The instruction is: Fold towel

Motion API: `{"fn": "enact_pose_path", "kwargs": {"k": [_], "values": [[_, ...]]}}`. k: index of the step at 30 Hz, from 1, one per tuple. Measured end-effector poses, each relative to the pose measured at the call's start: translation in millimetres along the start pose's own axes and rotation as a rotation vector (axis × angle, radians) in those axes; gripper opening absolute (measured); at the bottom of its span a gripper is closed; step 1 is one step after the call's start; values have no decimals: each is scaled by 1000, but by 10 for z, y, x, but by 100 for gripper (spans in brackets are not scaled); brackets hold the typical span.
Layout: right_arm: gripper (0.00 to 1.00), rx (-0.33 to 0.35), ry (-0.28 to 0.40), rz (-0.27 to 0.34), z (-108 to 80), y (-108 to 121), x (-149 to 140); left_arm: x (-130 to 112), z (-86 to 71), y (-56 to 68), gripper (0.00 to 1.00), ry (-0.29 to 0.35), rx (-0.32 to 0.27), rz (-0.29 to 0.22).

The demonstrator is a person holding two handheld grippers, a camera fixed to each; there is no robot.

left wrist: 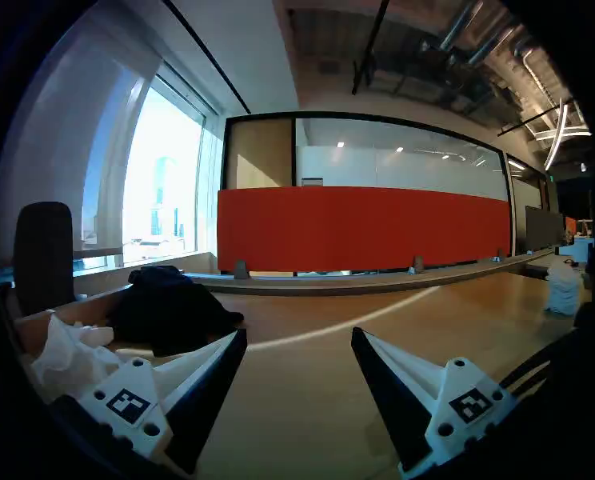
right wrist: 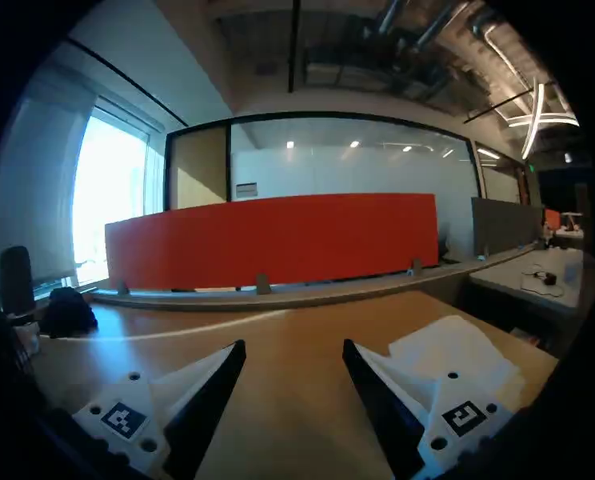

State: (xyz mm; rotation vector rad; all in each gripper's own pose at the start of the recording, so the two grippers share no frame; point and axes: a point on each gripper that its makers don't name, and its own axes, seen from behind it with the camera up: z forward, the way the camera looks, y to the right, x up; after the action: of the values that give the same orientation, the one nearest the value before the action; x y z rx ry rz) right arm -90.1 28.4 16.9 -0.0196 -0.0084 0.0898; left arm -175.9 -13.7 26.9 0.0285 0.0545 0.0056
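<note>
Towel, white and folded flat [right wrist: 457, 352], lies on the smooth light-brown wooden table [right wrist: 297, 408], just past the right-hand finger of the right gripper [right wrist: 293, 342]. That finger hides part of it. The gripper's two white fingers with black insides stand wide apart and hold nothing.

The left gripper [left wrist: 298, 331] is the same: its fingers are wide apart with nothing between them, and bare table lies ahead. Both grippers seem to hang low over the table.

The towel looks already folded and put off to one side. That may be why the fingers are free, perhaps ready for another cloth.

Beside the left gripper's left finger, a crumpled white cloth [left wrist: 65, 352] sits in a brown box [left wrist: 81, 302]. A black heap of cloth [left wrist: 169, 308] lies next to it. More cloths may wait there.

A long red-orange screen [left wrist: 361, 228] stands along the far edge of the table. Behind it is a glass wall. A big bright window [left wrist: 161, 184] is on the left, and pipes run across the ceiling.
</note>
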Motion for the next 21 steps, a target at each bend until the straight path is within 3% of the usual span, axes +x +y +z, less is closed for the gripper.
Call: {"fn": "enact_pose_path", "kwargs": {"k": [9,21], "values": [[94,6,6,-9,33,12,-244,0,-1,-4,97,0,0,0],[94,3,24,-77,8,0,-350,-4,3,-6,97,0,0,0]]}}
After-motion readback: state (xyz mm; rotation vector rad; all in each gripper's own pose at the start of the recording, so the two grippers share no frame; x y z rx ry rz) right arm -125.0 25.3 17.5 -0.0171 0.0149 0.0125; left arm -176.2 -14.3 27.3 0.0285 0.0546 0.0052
